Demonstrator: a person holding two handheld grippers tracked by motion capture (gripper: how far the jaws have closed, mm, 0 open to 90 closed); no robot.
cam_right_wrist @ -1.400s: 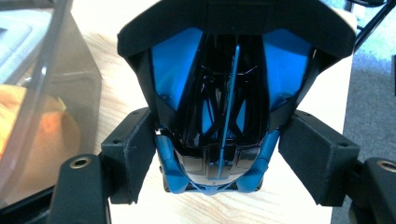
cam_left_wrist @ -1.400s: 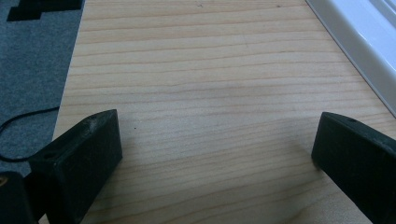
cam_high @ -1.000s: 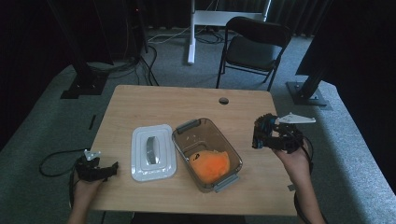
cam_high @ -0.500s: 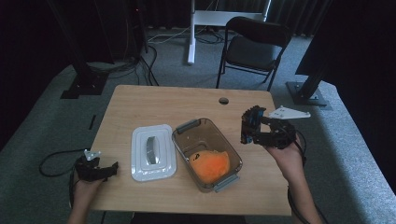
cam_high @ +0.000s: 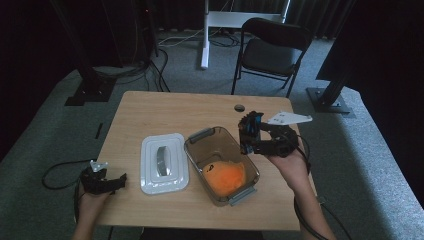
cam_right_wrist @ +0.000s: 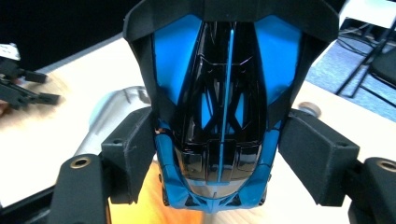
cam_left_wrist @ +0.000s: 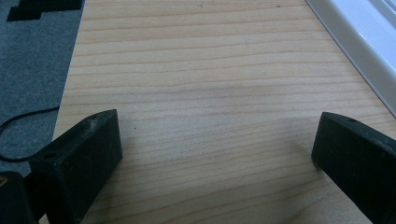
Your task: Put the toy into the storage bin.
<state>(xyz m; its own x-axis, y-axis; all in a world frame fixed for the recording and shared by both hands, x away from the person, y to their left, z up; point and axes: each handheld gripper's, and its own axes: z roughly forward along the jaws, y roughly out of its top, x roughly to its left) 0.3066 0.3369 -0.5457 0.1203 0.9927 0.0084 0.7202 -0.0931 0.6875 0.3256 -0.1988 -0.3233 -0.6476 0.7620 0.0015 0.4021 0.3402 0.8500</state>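
We see the wooden bench [cam_high: 165,115] carrying a clear container [cam_high: 220,163] at its middle, which we take as our landmark. An orange thing [cam_high: 226,178] lies inside the container at its near end. The white lid [cam_high: 163,162] lies flat on the bench just beside the container, on the left. The right gripper [cam_high: 248,134] hangs above the container's far right rim, its jaws clamped on a blue-and-black toy car [cam_right_wrist: 219,102]. Well left of the container, past the lid, the left gripper [cam_high: 121,178] rests at the bench's near edge, jaws wide apart with nothing between them.
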